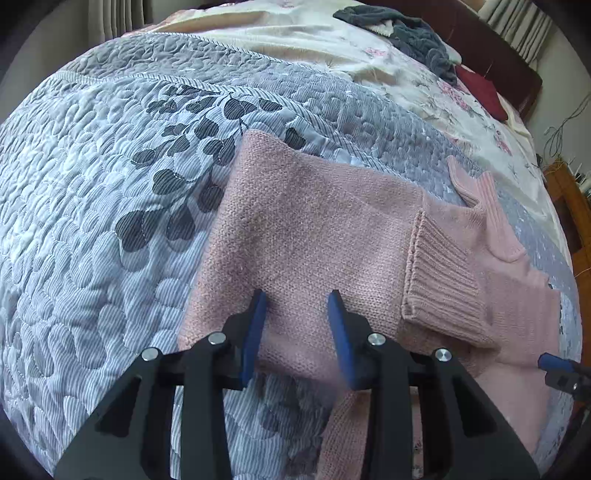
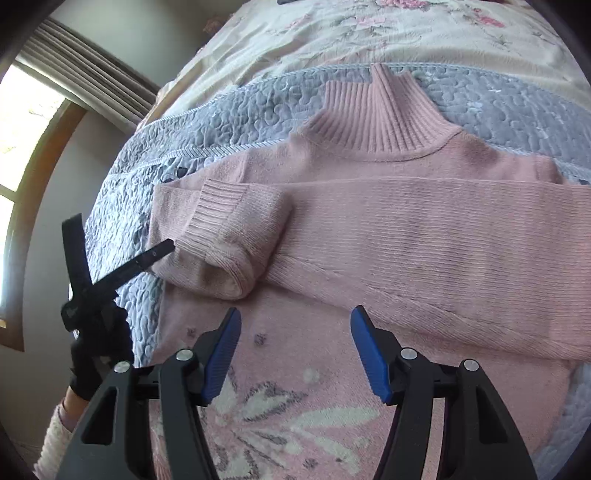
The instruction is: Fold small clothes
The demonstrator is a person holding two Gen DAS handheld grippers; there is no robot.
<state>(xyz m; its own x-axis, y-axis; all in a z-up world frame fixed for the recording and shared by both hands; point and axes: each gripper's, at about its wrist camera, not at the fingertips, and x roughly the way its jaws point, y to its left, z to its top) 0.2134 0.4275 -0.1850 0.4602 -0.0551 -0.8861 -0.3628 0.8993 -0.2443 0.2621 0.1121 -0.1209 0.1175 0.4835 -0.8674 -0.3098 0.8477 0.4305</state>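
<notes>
Left wrist view: a pink knit sweater lies flat on a grey-blue quilt, whose surface is stitched into pebble shapes with dark striped leaves. Both sleeves are folded across the body; one ribbed cuff lies on top, right of the sweater's middle. The left gripper hovers over the sweater's near edge, its blue ribbed fingers spread apart with nothing between them. Beyond the sweater, past the quilt's far edge, lie a cream floral sheet and a crumpled dark grey garment (soft, fleecy-looking).

Right wrist view: the sweater shows its tall ribbed collar at the far end and a white and grey flower pattern knitted into the near part. The ribbed cuff rests on the sweater's left side. The right gripper is above the patterned part, fingers wide apart and empty. Left of the sweater, the left gripper is held by a hand in a black glove; one black finger touches the cuff's edge.
</notes>
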